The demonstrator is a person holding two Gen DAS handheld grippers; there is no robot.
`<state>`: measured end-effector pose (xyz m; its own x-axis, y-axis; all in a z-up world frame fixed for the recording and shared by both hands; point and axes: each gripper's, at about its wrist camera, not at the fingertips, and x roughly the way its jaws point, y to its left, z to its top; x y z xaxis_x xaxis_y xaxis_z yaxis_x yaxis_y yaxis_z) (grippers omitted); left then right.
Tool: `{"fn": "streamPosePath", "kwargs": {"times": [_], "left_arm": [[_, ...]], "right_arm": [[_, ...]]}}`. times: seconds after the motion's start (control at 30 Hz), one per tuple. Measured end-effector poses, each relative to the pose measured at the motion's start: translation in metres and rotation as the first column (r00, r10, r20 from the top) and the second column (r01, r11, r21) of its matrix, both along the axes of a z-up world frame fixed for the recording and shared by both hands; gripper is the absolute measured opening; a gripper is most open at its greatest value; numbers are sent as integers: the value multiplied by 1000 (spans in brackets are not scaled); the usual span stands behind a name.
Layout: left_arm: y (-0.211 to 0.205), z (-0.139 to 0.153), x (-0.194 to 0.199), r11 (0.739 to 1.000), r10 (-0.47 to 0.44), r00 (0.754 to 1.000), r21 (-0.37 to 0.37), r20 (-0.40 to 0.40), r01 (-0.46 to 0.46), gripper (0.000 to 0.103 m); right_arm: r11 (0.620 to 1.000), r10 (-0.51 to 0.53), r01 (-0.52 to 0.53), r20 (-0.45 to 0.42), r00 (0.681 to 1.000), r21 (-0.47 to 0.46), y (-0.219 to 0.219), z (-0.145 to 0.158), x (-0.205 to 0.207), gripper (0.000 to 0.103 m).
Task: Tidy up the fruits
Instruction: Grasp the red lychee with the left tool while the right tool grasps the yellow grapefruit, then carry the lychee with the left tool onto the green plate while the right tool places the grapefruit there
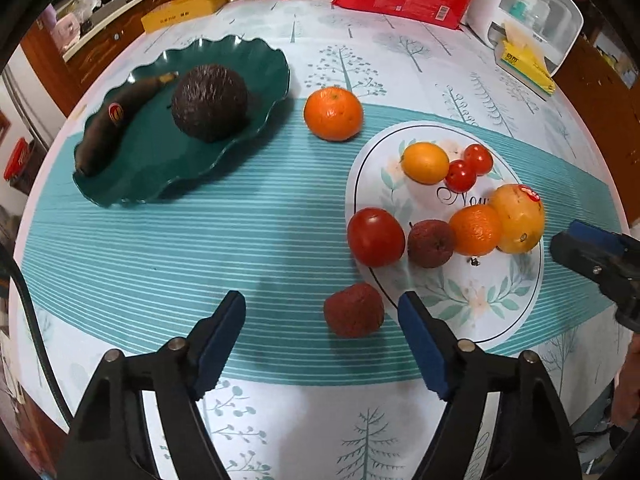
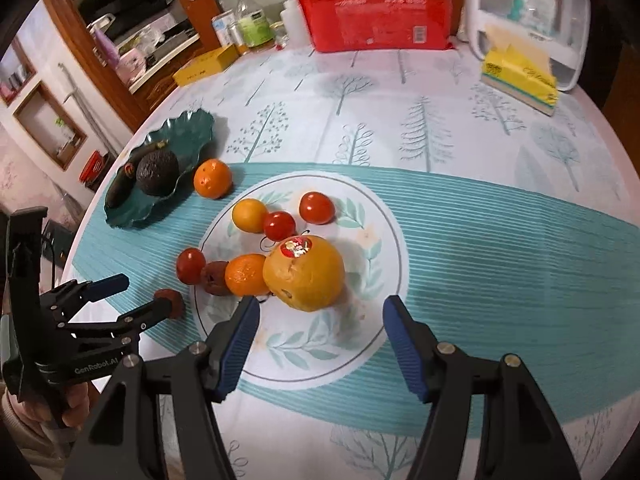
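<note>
- Left gripper (image 1: pixel 322 318): jaws spread, the red fruit (image 1: pixel 354 310) on the table (image 1: pixel 240 232) between them, untouched.
- Right gripper (image 2: pixel 318 316): jaws spread, empty, near the large orange (image 2: pixel 304 274) on the white plate (image 2: pixel 360 340).

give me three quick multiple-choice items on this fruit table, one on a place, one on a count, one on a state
1. Where is the avocado?
A green dish
B white plate
C tablecloth

2. How many small cherry tomatoes sit beside the kumquat?
A one
B two
C four

3. The left claw is
A shut on a fruit
B open around the dried red fruit
C out of view

Key: A, it lies in the green dish; B, two cherry tomatoes show; B, the dried red fruit sits untouched between its fingers.
</note>
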<state>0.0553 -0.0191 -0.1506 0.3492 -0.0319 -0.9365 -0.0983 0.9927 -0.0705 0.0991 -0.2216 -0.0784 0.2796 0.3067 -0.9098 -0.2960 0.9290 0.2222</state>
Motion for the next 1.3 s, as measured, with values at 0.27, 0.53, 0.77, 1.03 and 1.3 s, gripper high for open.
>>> {"fn": "streamPosePath", "kwargs": {"times": [0.27,0.53,0.77,1.03,1.3], "left_arm": [[-6,-14,4,998,-28,999,-48,-23,27,42],[-14,-15,10,998,-45,999,-50,-16,44,38],[-16,-15,13,998,-53,998,-47,-15,53,38],[-13,-14,6,997,-51,999,-62,-8,50,32],[-15,-9,-1,994,-81,997,-78,-9,81,30]], "right_arm": [[993,113,-112,-25,993,30,11,-24,14,65],[981,195,-195,-7,981,9,16,-39,21,65],[977,214,-214,-7,977,13,19,-46,23,64],[975,220,-219,36,975,-40,31,-46,19,62],[973,222,-216,70,973,-81,35,-40,8,48]]}}
